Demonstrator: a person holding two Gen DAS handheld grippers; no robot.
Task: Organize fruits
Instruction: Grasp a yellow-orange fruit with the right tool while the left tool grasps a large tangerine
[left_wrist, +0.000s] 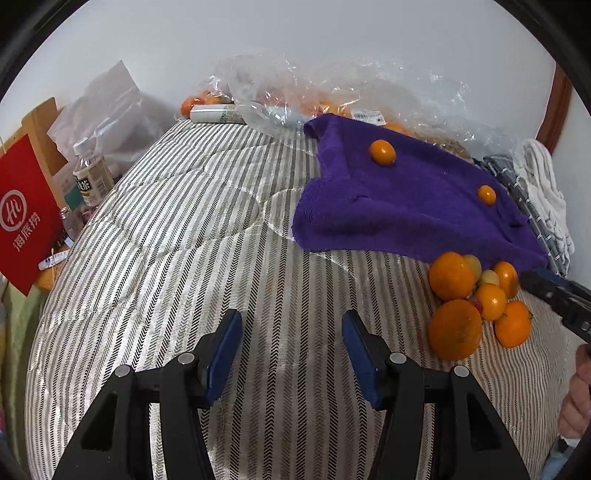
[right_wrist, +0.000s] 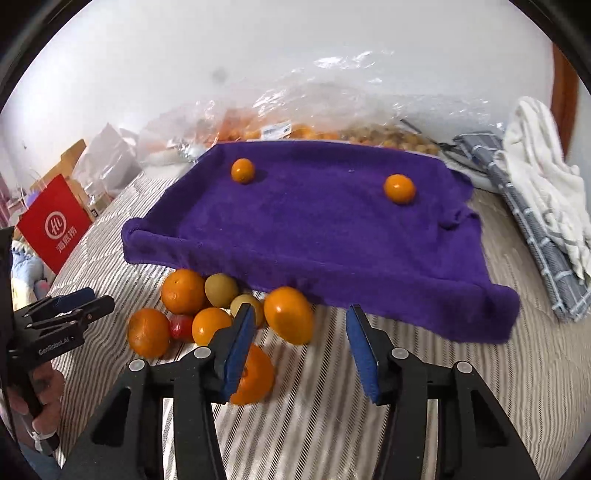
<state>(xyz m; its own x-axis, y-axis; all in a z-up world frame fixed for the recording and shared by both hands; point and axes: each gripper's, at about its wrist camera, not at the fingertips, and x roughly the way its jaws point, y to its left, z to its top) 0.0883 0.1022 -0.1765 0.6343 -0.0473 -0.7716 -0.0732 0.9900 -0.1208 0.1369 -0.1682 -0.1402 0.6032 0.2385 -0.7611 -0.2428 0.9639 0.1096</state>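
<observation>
A purple towel (right_wrist: 325, 221) lies on the striped bed cover with two small oranges on it, one at the left (right_wrist: 242, 170) and one at the right (right_wrist: 399, 188). A heap of oranges and small yellow-green fruits (right_wrist: 207, 306) lies at the towel's near edge; it also shows in the left wrist view (left_wrist: 476, 299). My right gripper (right_wrist: 301, 328) is open and empty just above the heap, with one orange (right_wrist: 289, 314) between the fingers and another (right_wrist: 255, 376) behind the left finger. My left gripper (left_wrist: 291, 328) is open and empty over bare cover, left of the heap.
Clear plastic bags of fruit (right_wrist: 295, 125) lie behind the towel against the wall. A grey checked cloth and white cloth (right_wrist: 535, 206) lie at the right. A red paper bag (left_wrist: 26, 214) and a bottle (left_wrist: 92, 177) stand off the bed's left edge.
</observation>
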